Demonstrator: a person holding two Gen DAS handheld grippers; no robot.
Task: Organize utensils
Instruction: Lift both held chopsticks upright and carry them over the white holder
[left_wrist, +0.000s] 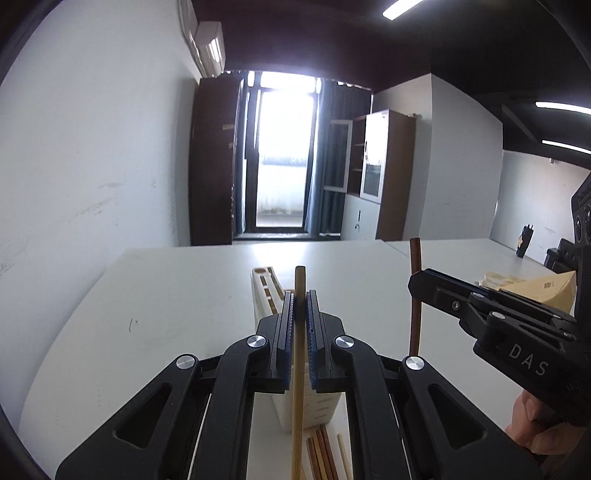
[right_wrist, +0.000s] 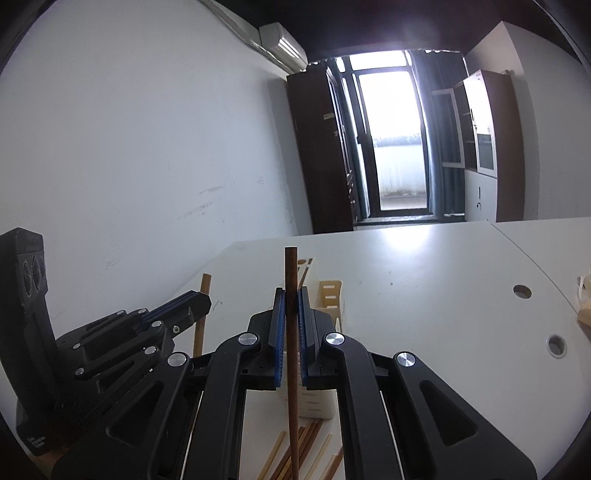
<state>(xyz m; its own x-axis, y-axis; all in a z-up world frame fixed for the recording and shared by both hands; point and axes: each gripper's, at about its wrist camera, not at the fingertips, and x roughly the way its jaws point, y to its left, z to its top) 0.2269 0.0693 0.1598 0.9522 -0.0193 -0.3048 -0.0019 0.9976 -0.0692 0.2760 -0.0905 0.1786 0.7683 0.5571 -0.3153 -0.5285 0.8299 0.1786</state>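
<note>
**Two chopsticks held upright, one in each claw**

My left gripper is clamped on a light wooden chopstick. Its long axis runs nearly straight up and down in my left view, one end poking above the blue pads and the rest dropping below the frame edge. My right gripper is closed the same way on a dark brown chopstick, also standing close to vertical, its blunt upper end rising well above the fingertips.

From the left camera I see the dark stick upright beside me in the other claw, with a hand gripping the handle below it. From the right camera the light stick stands upright at the far left.

Both sticks hang above the white table. Just behind them sits the white utensil holder, its slotted top pointing away from me. More loose chopsticks lie flat on the table, fanned out in front of the holder's near end.
</note>
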